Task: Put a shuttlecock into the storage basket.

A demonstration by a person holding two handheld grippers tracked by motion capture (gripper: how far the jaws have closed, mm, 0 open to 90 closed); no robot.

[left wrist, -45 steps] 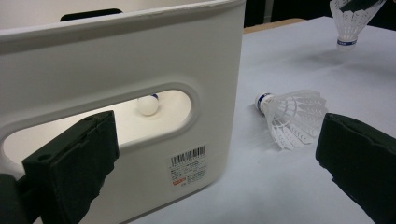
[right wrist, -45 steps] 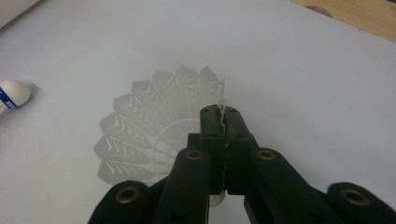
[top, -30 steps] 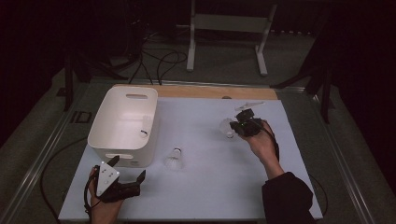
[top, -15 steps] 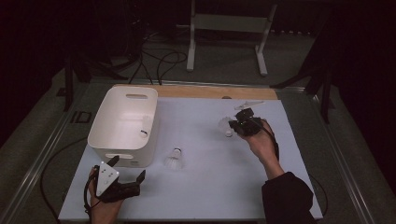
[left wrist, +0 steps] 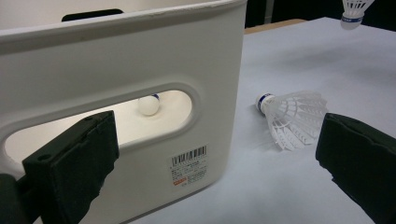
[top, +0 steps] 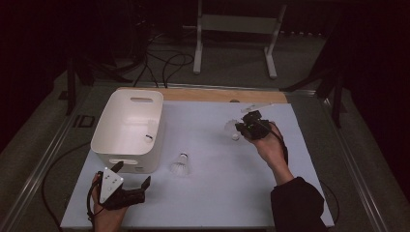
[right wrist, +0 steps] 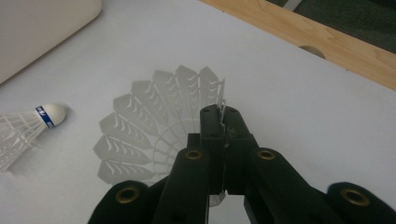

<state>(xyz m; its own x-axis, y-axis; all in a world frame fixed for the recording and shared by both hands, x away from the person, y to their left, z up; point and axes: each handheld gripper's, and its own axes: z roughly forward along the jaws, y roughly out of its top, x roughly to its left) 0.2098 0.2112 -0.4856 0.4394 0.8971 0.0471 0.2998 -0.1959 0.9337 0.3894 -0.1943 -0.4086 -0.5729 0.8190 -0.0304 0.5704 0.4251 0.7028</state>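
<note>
High view shows the table under a pale sheet, with the white bin standing just ahead of the left gripper, whose jaws are spread wide with nothing between them. In the left gripper view the bin's near wall with its handle slot sits close in front of the left-hand jaw, and a shuttlecock's cork shows through that slot, inside the bin. A second shuttlecock lies on its side on the sheet, ahead of the left gripper and toward its right-hand jaw, just beside the bin and apart from both jaws. Across the table, well apart from the left gripper, the right gripper has its jaws pressed together on the feather rim of a third shuttlecock, whose skirt fans out beyond and to the left of the jaw tips in the right gripper view.
</note>
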